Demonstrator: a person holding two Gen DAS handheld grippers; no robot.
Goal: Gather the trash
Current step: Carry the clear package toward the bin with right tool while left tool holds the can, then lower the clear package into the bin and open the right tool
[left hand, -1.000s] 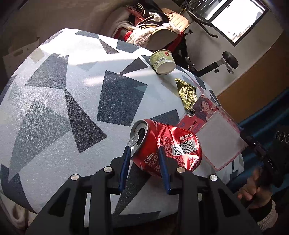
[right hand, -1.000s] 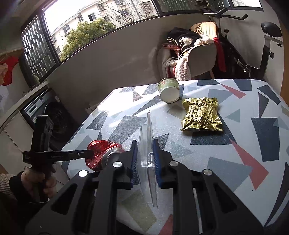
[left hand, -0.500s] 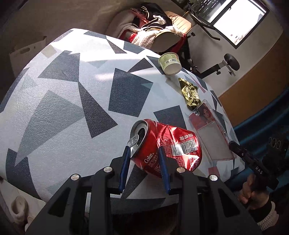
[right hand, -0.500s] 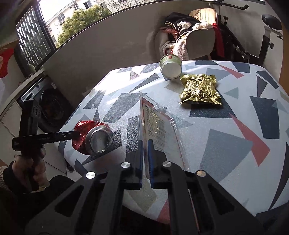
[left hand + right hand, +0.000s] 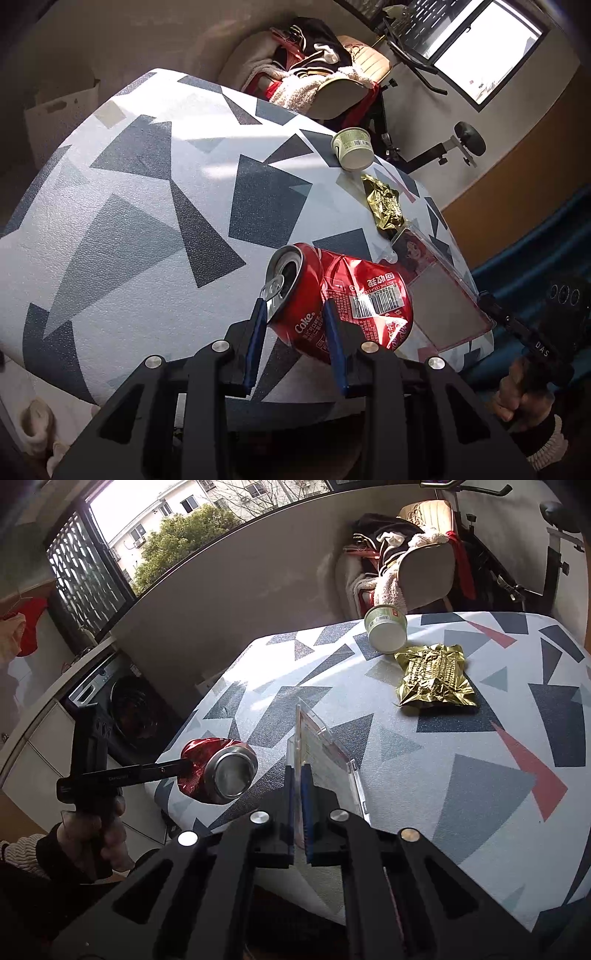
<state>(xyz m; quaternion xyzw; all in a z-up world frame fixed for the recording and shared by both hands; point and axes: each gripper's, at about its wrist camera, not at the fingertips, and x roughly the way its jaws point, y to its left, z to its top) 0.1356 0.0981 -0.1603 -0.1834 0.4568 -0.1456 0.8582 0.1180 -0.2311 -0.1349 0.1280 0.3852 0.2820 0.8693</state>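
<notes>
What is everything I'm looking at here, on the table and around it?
crushed can: one, red, held off the near table edge
clear plastic package: one, transparent with a printed card, tilted up at the near edge
foil wrapper: one, gold, mid-table
paper cup: one, pale green, on its side, far edge
table: one, white with grey and red triangles
chair: one, beige, piled with clothes, behind table
left tool: black, blue pads, shut on the can
right tool: black, shut on the package
</notes>
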